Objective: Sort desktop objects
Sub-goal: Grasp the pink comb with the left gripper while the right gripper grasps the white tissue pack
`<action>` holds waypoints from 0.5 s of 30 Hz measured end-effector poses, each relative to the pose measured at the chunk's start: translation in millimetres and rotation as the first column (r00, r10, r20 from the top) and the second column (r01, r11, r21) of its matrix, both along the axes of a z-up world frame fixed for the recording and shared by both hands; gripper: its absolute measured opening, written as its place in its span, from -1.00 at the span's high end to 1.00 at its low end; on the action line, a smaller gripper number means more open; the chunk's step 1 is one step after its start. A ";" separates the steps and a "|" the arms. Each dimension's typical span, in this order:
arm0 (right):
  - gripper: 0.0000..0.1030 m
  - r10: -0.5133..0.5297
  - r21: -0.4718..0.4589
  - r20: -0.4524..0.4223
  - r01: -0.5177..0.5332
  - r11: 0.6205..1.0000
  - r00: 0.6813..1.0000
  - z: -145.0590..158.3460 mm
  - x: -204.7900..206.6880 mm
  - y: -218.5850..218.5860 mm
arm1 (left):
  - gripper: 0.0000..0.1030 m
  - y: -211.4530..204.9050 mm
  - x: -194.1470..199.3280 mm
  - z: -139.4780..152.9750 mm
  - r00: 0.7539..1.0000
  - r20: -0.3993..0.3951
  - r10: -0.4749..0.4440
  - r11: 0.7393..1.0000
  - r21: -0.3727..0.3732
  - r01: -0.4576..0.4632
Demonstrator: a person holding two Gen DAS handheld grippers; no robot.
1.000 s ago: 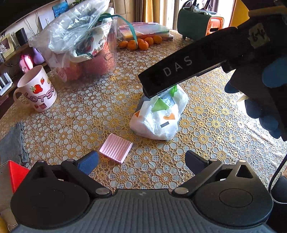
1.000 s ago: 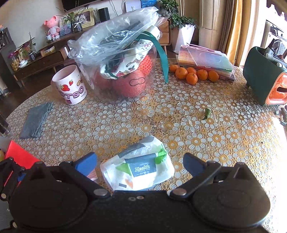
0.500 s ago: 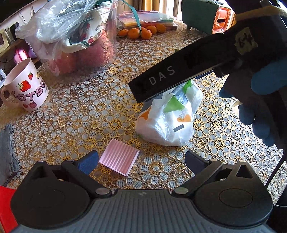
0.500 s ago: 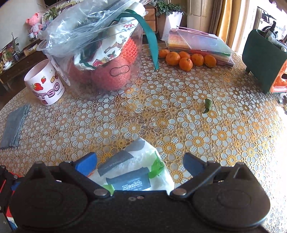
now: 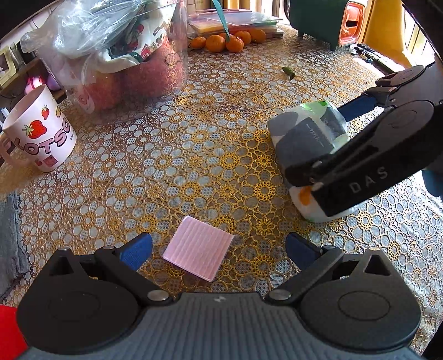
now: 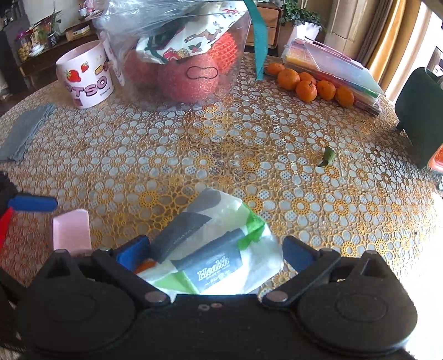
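Observation:
A white tissue pack [image 6: 213,249] with grey and green print lies on the lace-patterned table between the wide-open fingers of my right gripper [image 6: 213,252]; the fingers stand on either side of it. The pack also shows in the left wrist view [image 5: 310,141], partly hidden by the right gripper's body. A small pink ribbed pad [image 5: 198,247] lies flat between the open fingers of my left gripper [image 5: 218,249], apart from both pads. It shows in the right wrist view [image 6: 72,229] too.
A LOTSO mug [image 5: 36,133] stands at the left. A clear container of bagged goods [image 5: 119,55] stands behind it. Tangerines [image 6: 310,83] and a stack of folders [image 6: 332,66] lie far right, with a green box [image 5: 318,22]. A grey cloth [image 6: 25,130] lies left.
Both grippers have moved forward and down: the pink pad now sits between the left fingers, and the tissue pack between the right fingers. The right gripper has swung to the right in the left view.

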State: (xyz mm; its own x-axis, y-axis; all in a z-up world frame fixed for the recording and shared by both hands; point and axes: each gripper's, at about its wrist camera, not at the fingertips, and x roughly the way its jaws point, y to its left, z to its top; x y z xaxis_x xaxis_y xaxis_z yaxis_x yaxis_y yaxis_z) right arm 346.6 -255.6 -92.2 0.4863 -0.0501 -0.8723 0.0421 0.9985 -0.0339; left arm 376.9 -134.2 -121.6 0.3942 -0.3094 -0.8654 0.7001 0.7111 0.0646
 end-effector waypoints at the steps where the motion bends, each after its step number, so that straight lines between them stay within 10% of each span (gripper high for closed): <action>1: -0.99 0.016 -0.004 0.000 -0.016 1.000 1.000 -0.8 -4.4 -2.4 | -0.99 -0.3 0.0 -0.4 1.000 0.008 -0.001 1.000 0.002 0.001; 15: -0.91 0.046 0.039 -0.023 -0.045 0.998 0.999 -10.1 -32.9 -30.2 | -0.79 2.1 -0.5 0.7 1.000 -0.024 0.007 1.000 -0.028 -0.007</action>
